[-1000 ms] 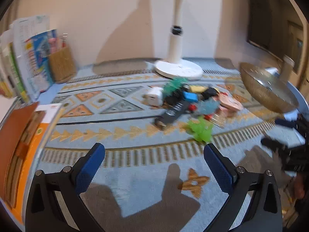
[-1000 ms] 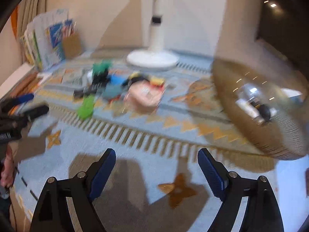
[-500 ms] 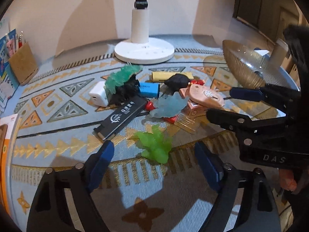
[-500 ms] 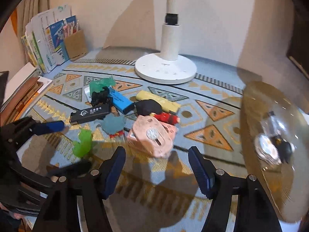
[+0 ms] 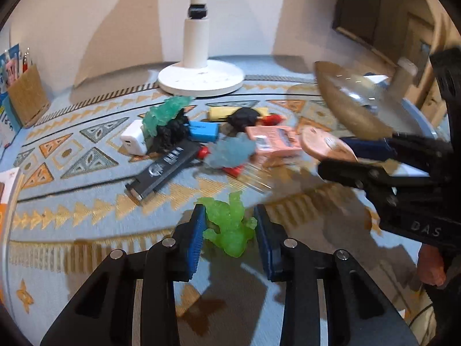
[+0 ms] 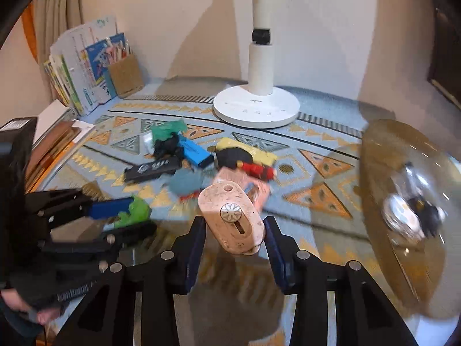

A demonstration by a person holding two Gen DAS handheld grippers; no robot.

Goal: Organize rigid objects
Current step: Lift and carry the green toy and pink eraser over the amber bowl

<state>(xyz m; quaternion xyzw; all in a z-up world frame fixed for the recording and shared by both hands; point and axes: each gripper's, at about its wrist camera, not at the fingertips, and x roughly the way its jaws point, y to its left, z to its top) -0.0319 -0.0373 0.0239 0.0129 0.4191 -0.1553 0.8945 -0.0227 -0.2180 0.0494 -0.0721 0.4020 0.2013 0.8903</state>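
Patterned rug (image 5: 86,216), pale blue with orange triangles. White fan base (image 6: 256,109) at the back by the wall. Amber glass bowl (image 6: 383,190) off to the right edge, tilted in view, with a few small items already in it; judged to be the drop-off.

Pile of small things mid-rug: black stick (image 5: 164,170), blue block (image 5: 203,131), white charger (image 5: 133,141), pink box (image 5: 273,141), plus odd bits too blurred to name.

Right gripper (image 6: 234,230): jaws closing around the pink oval piece (image 6: 233,219), which sits between the pads and looks raised off the rug, near the pile. Pads appear at its sides; left wrist view shows it caught at the tips. Reads as held.

Left gripper (image 5: 229,227): jaws closing on the green figure (image 5: 227,225), which lies on the rug just in front of the pile, apart from the rest. Left pad at its flank; a sliver of gap may remain on the right side.

To do this well: let the left pads seat on the figure's body, not on a limb, before lifting, since the shape is lumpy and could twist out. Lift straight up. Right hand should carry the oval level to the bowl and keep clear of the left gripper, which is close by.
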